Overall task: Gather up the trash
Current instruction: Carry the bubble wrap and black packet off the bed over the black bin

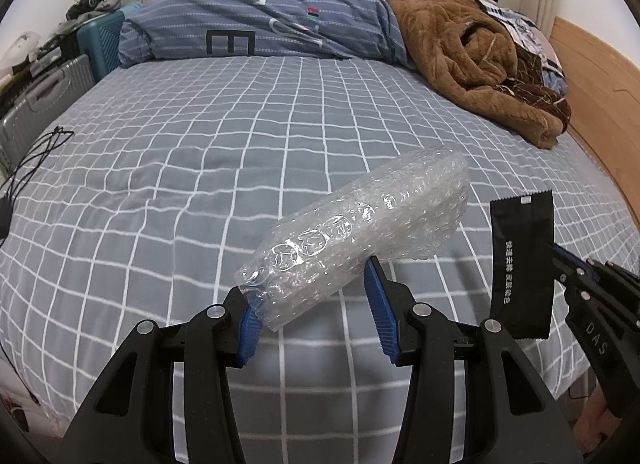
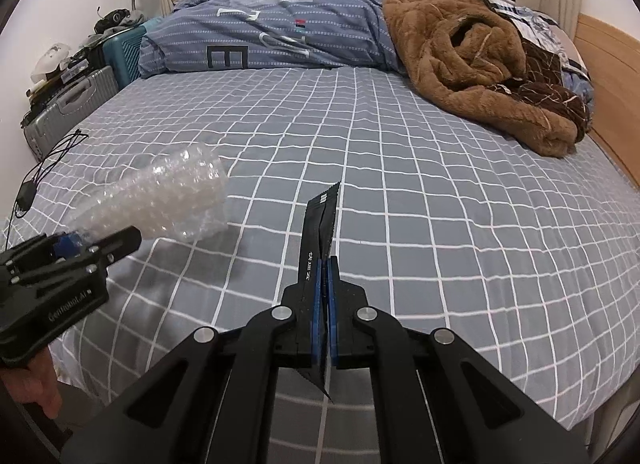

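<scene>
The left hand-held gripper (image 1: 316, 304) is closed partway on a bubble-wrap roll (image 1: 360, 219), whose long axis runs out toward one o'clock, clear above the bed (image 1: 200, 135). At three o'clock of it, the right hand-held gripper (image 2: 325, 292) pinches a black sachet (image 2: 320, 232) edge-on, jaws fully closed (both loads look secure). No bin shows in either view.
</scene>
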`<state>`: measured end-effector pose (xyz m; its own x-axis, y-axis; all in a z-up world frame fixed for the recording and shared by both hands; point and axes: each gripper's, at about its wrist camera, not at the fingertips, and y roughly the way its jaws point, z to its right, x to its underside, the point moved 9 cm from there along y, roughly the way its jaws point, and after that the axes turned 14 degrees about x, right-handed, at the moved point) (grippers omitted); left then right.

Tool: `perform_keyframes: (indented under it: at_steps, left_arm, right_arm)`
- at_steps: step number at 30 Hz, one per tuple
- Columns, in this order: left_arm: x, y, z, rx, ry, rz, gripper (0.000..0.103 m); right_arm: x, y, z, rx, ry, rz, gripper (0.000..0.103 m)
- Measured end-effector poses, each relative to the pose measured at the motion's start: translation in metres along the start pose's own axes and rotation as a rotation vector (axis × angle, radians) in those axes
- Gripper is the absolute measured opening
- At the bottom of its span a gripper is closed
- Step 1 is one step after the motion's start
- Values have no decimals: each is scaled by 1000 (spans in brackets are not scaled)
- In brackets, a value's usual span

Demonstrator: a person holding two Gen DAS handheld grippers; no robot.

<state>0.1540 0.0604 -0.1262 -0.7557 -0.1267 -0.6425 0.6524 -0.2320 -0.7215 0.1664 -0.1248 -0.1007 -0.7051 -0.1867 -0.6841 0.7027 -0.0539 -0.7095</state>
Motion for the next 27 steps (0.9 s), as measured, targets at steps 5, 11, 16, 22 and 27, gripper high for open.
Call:
perform_keyframes:
  at_steps: [5,11,16,22,27]
  left_arm:
    - [18,-12,7,1,-7,-8,46]
    - [37,-26,15,-2,-2,-13,46]
    - [51,-40,18,-6,0,-12,46]
    - [65,-55,25,0,9,-7,46]
    - [77,-66,31,6,13,-6,46]
  right_arm:
    - [8,-14,3,2,3,6,3]
    - [23,-30,6,2,7,6,3]
    - [32,-44,8,2,11,10,3]
    - [42,-59,8,3,9,18,3]
    - [50,-68,9,0,13,16,3]
